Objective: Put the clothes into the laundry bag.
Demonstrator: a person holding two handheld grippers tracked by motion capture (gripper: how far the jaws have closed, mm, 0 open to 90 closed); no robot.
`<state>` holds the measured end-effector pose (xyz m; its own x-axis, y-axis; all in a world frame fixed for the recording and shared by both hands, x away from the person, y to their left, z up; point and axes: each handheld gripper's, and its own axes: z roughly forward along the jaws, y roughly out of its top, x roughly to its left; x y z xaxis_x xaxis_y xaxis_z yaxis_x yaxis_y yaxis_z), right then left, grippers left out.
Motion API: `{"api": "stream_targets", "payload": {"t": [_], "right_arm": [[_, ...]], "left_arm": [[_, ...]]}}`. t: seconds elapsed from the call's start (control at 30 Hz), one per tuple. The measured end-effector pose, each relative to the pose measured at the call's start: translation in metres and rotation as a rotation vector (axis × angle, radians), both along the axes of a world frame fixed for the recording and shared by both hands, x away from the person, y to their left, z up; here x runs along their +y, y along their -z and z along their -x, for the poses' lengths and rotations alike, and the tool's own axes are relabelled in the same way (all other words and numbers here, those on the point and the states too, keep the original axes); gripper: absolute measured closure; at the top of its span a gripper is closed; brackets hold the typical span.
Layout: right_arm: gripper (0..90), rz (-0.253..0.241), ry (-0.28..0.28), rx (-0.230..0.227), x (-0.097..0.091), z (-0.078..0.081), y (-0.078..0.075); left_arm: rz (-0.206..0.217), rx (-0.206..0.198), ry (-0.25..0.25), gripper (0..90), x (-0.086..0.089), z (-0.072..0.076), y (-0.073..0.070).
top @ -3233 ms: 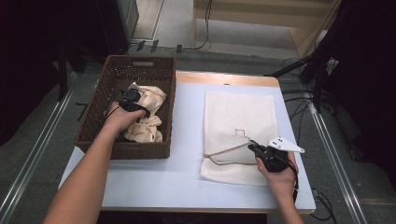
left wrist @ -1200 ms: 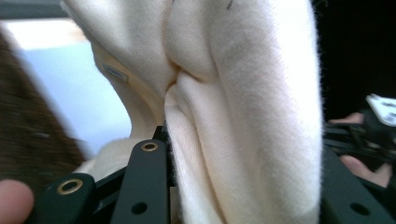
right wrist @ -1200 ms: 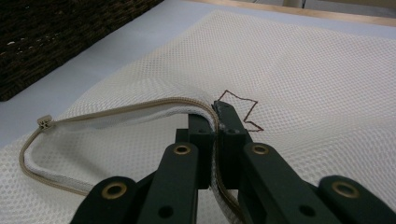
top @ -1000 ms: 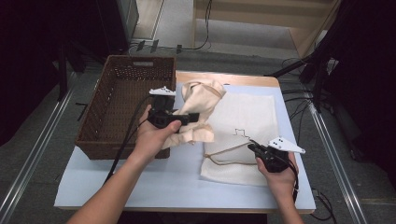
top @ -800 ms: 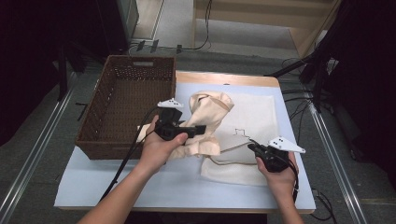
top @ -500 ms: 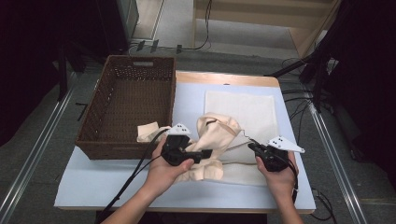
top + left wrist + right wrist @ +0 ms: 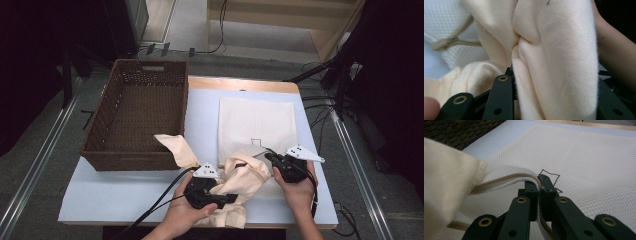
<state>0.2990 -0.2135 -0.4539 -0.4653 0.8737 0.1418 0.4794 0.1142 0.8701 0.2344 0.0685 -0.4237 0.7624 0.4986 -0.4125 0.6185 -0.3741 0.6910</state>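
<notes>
1. Far left of the high view sits the brown wicker basket [image 7: 135, 120], on the left part of the pale blue table [image 7: 120, 190].
2. Just right of it, a floppy end of the cream garment [image 7: 240, 187] rests at the basket's lower right corner, and the rest of it bunches up at the bottom centre of the frame.
3. The left gripper [image 7: 220, 199] is at the bottom centre, and its jaws are clamped around a thick fold of that garment. In the left gripper view the cloth bulges right between the black jaws.
4. Right of centre lies the white mesh laundry bag [image 7: 257, 122], flat on the table, with its near zipper edge lifted.
5. The right gripper [image 7: 271, 157] is at the lower right, jaws pinched tight on that zippered edge of the bag. The right gripper view shows the hem squeezed between them.
</notes>
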Motion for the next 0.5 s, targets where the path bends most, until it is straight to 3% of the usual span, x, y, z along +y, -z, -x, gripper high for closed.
{"api": "stream_targets", "payload": {"t": [0.13,0.23,0.5], "right_arm": [[88.3,-0.009,-0.002,0.001,0.0,-0.001,0.0],[88.3,-0.01,-0.005,0.0,0.001,0.0,-0.001],[88.3,-0.028,-0.012,-0.004,0.001,0.0,-0.004]], "left_arm": [[-0.022,0.009,0.028,61.0,-0.008,0.005,0.01],[-0.021,0.038,0.058,60.7,-0.018,0.006,0.018],[-0.045,0.046,0.137,60.1,-0.033,0.009,0.022]]}}
